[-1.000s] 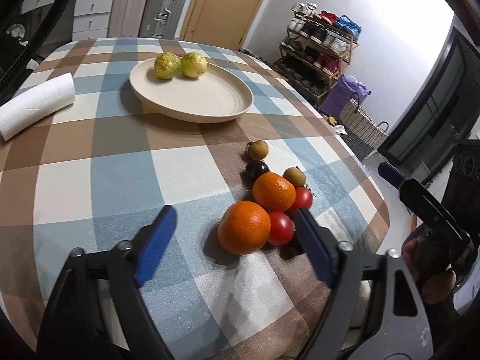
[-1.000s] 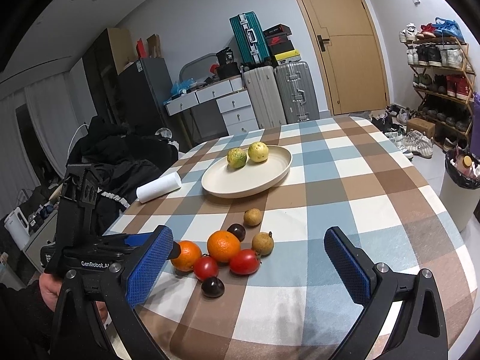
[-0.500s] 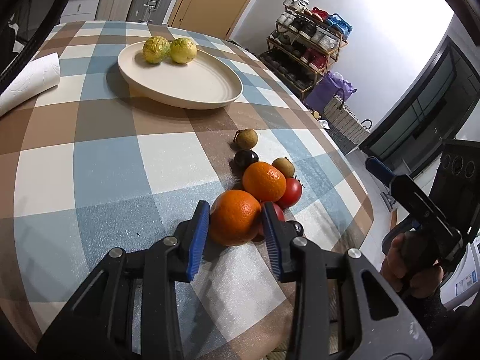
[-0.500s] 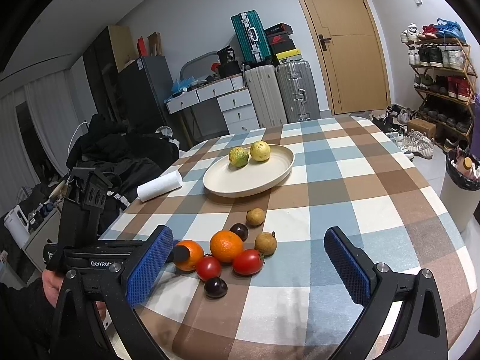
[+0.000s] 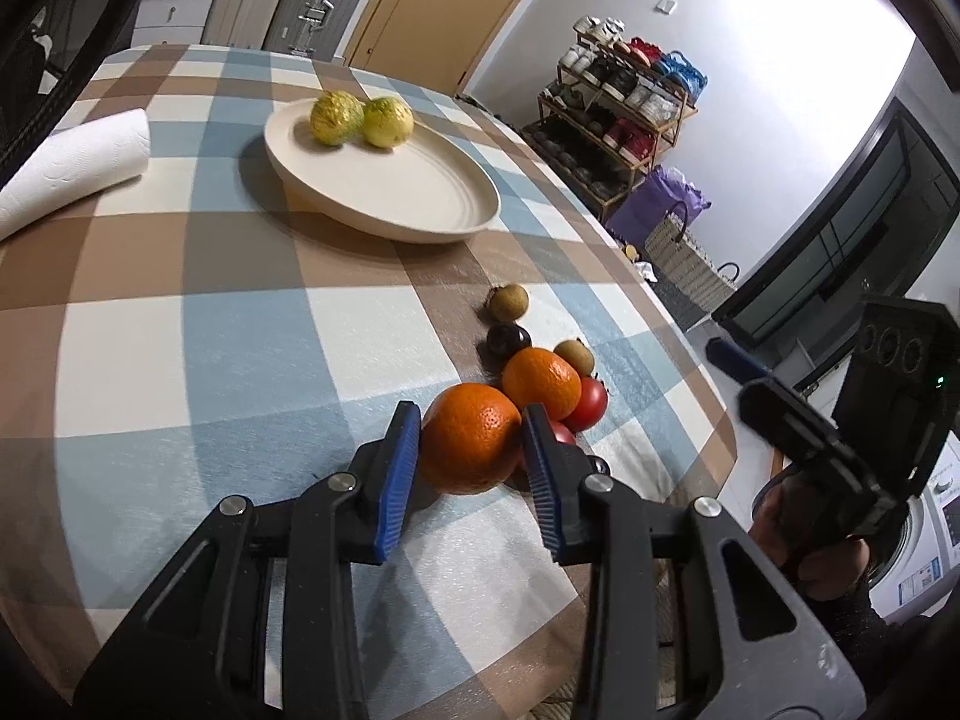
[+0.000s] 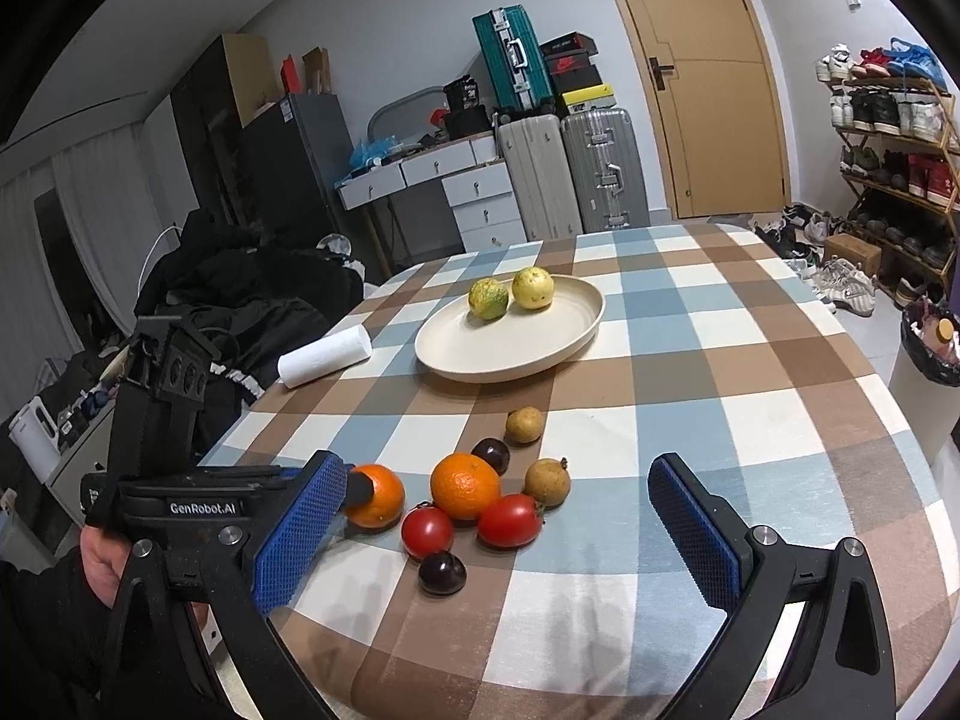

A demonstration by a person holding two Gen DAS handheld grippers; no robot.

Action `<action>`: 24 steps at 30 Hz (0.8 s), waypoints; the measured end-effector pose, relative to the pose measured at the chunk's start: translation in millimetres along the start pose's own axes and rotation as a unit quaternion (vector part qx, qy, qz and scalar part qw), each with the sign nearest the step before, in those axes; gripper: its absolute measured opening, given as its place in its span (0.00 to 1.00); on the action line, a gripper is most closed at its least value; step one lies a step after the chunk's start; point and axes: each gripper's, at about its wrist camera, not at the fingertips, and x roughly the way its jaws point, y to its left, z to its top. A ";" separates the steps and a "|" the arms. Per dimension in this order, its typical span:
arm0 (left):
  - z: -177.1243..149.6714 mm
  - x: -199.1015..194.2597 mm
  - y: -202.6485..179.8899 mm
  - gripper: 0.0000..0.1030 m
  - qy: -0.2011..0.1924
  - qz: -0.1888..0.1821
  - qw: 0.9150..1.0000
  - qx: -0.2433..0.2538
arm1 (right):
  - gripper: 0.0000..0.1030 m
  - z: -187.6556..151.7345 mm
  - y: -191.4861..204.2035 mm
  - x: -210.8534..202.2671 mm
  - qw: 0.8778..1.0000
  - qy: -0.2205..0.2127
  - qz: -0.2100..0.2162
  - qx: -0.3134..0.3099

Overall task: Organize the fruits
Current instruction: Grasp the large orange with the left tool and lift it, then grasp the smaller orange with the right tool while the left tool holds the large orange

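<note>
My left gripper [image 5: 471,441] is shut on the near orange [image 5: 471,445], which sits on the checked tablecloth; it also shows in the right wrist view [image 6: 377,495]. Behind it lie a second orange [image 5: 541,383], two red tomatoes [image 6: 509,520], dark plums [image 6: 442,573] and small brown fruits [image 6: 523,423]. A cream plate [image 5: 420,198] farther back holds two yellow-green fruits [image 5: 360,118]. My right gripper [image 6: 498,528] is open and empty, above the near table edge in front of the pile.
A white paper towel roll [image 5: 66,171] lies left of the plate. The table edge [image 5: 720,420] drops off just right of the fruit pile. Suitcases, drawers, a door and a shoe rack [image 6: 888,168] stand beyond the table.
My left gripper moved forward and closed its blue pads around the near orange. The right gripper stayed open and almost still.
</note>
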 end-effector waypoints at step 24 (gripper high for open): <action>17.6 -49.9 41.7 0.18 -0.049 0.005 0.998 -0.043 | 0.74 1.5 36.0 89.0 0.991 0.112 -0.006 -0.071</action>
